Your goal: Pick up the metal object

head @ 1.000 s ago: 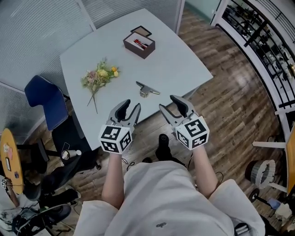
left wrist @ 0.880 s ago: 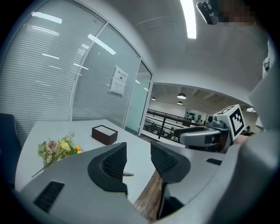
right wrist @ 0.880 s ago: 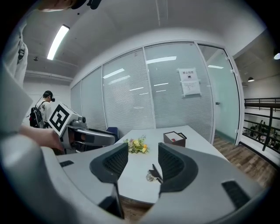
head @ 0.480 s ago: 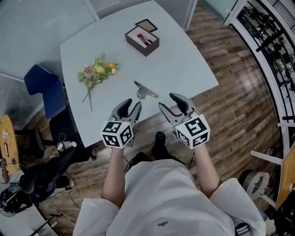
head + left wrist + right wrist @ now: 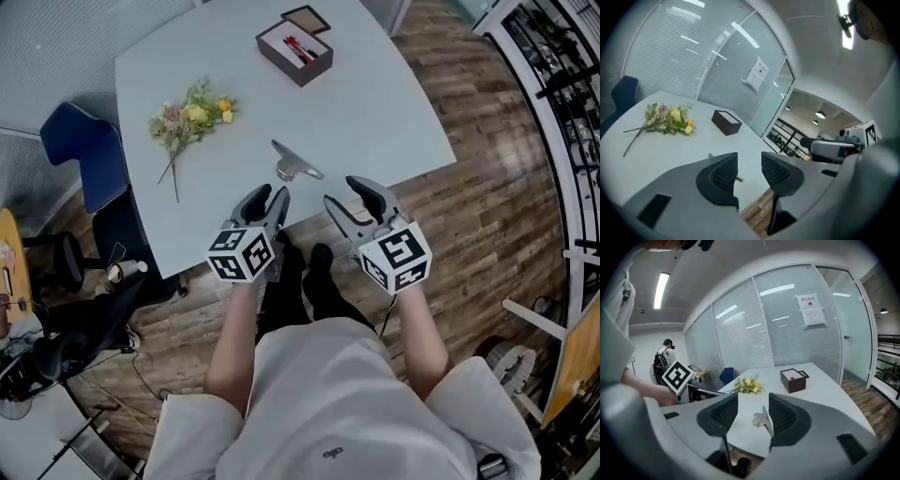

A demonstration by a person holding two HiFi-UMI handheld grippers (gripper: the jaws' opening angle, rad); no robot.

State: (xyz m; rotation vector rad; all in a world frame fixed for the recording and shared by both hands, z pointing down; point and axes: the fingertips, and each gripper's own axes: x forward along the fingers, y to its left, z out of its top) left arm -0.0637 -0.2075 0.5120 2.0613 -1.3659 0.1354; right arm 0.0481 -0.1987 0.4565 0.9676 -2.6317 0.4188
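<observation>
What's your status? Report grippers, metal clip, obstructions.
Left gripper open, empty. Right gripper open, empty, aimed at metal clip. Clip on table, untouched. Nothing in between; bouquet, box farther back.

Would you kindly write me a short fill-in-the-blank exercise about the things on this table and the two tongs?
1. The left tongs and the right tongs both stand ____ and hold nothing.
2. In the head view, the flower bouquet lies to the ____ of the metal clip.
3. The dark box lies ____ from the person than the metal clip does.

Missing words: open; left; farther
</observation>
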